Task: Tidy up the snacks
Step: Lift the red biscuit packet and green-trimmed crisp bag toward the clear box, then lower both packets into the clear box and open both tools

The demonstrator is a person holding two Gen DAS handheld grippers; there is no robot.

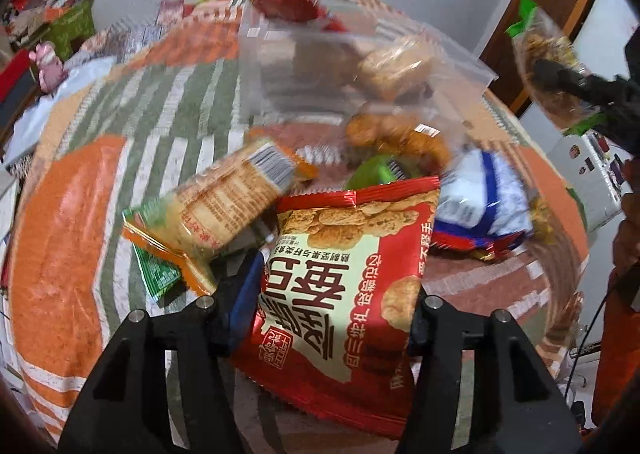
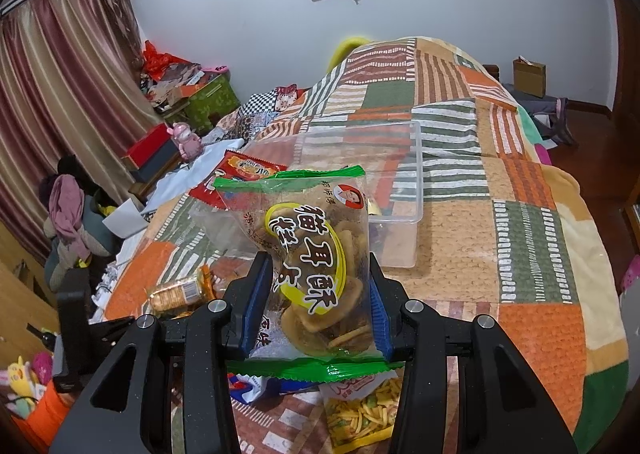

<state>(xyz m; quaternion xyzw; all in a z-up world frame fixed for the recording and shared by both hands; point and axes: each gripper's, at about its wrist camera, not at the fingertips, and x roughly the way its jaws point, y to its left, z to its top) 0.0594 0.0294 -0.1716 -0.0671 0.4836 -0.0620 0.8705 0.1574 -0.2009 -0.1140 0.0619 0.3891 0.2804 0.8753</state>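
Observation:
My left gripper is shut on a red snack packet with pictures of round crackers, held above the bed. My right gripper is shut on a clear packet with green ends holding yellow crisps; it also shows at the upper right of the left wrist view. A clear plastic box stands on the patchwork bedspread beyond the right gripper. In the left wrist view a blurred clear box holds some snacks.
Loose snacks lie on the bed: an orange cracker pack, a green packet, a blue and white packet, a red packet and a yellow strips packet. Boxes and clutter crowd the left. A curtain hangs there.

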